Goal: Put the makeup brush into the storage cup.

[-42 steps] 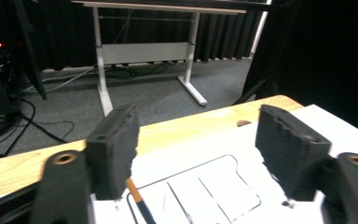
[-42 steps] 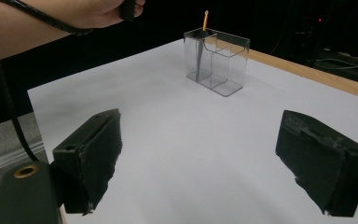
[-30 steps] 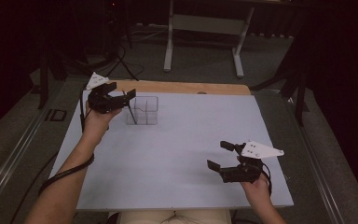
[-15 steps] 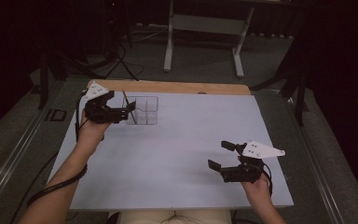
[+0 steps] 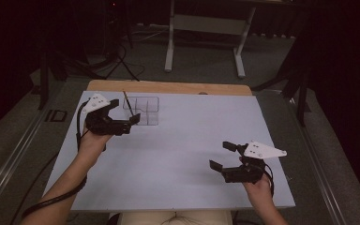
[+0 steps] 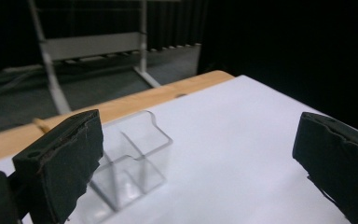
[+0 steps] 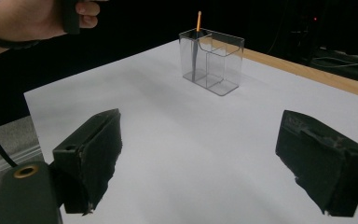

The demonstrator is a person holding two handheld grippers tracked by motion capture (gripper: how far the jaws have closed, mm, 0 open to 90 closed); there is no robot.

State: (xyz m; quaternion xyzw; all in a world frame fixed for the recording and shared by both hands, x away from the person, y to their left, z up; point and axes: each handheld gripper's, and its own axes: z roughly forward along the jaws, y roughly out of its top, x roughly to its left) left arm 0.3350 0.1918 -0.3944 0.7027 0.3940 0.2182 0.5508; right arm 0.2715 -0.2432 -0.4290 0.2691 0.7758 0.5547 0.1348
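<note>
- Left gripper (image 5: 132,123): jaws wide, having just been opening, nothing between them; it sits just beside the clear organiser (image 5: 143,111), near the table's far left corner
- Pencil (image 5: 128,104): standing tilted in the organiser's left compartment, orange tip up in the right gripper view
- Right gripper (image 5: 224,155): jaws wide and empty, over the white table (image 5: 183,140) near its front right, well apart from the organiser
</note>
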